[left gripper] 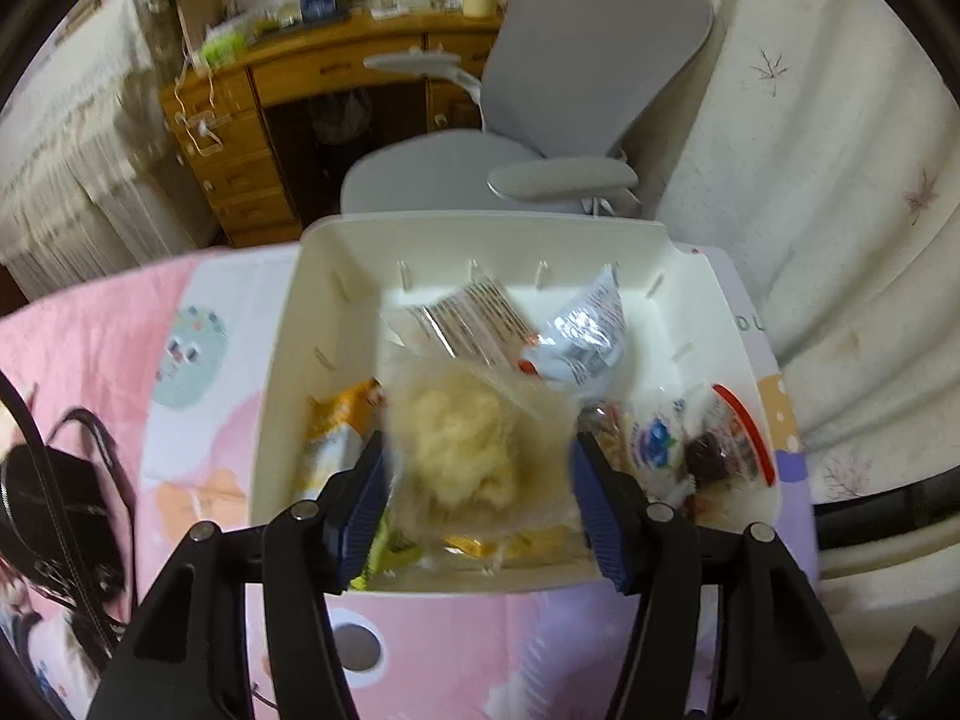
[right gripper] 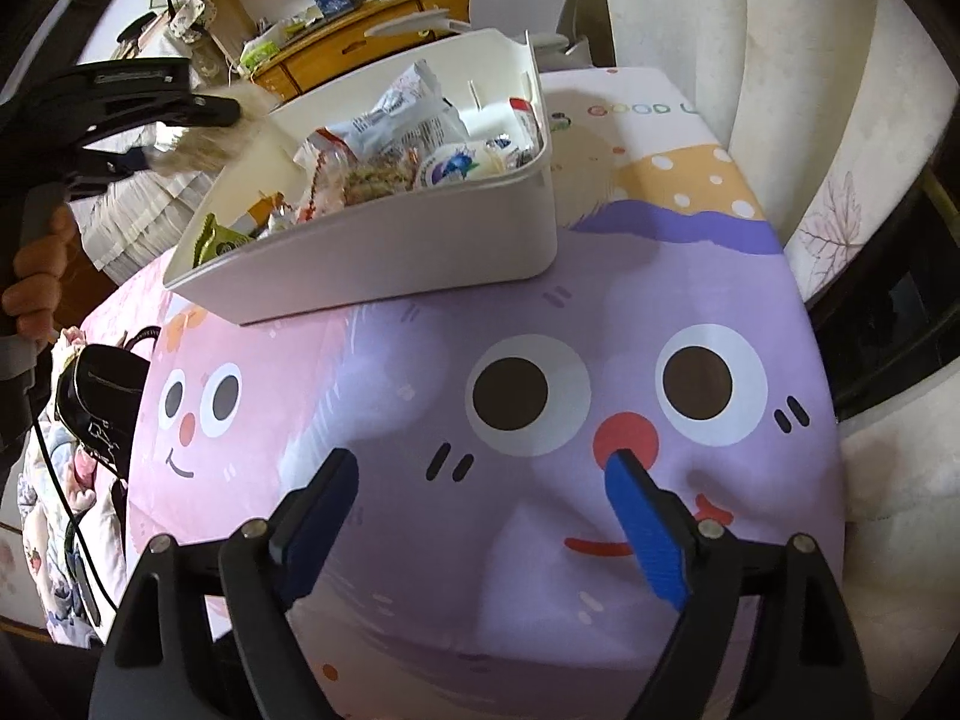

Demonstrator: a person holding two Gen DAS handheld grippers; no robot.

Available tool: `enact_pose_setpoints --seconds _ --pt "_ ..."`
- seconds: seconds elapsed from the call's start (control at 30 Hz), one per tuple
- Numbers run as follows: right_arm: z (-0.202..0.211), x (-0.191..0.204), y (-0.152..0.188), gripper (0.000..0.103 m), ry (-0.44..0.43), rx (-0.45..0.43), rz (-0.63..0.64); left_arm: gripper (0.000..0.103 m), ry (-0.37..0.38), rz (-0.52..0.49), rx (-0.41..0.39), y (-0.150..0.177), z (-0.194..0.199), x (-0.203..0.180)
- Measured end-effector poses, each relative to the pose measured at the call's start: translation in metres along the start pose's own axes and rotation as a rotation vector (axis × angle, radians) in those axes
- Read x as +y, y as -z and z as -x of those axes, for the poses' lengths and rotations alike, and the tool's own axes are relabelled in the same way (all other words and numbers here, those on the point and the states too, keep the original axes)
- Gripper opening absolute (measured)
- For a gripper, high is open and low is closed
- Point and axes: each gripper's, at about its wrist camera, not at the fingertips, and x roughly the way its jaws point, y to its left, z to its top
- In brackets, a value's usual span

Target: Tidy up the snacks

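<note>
Left view: my left tool has two blue pads, and they are clamped on one clear bag of pale yellow fluffy food. The bag is blurry. It hangs right over one white bin. In the bin I count five packs I can tell apart: one see-through pack with stripes, one silver pack, one orange pack, one pack with blueberries on it and one pack with a red edge. More bits lie under them, too mixed up to count. The bin sits on a pink cloth. One black bag lies left of the bin. One grey chair stands behind it.

Right view: my right tool has its two blue pads wide apart with nothing between them. It hangs over two cartoon faces, one pink face and one purple face. The bin is farther back, well apart from this tool. One green pack peeks out at its near corner. One hand grips the left tool at the bin's left edge
</note>
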Motion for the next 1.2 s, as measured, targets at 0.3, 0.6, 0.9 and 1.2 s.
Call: enact_pose_setpoints --seconds 0.3,0.6,0.9,1.2 --pt "0.016 0.021 0.013 0.094 0.028 -0.03 -0.018 0.085 0.026 -0.075 -0.003 0.035 0.036 0.008" --pt "0.032 0.064 0.045 0.095 0.033 -0.03 -0.057 0.087 0.079 -0.088 0.092 0.119 0.07 0.051" --pt "0.059 0.117 0.083 0.096 0.012 -0.012 -0.02 0.088 0.095 -0.088 0.142 0.192 0.125 0.084" --pt "0.137 0.157 0.078 0.096 0.039 -0.051 0.128 0.092 0.078 -0.025 0.038 0.205 0.21 0.112"
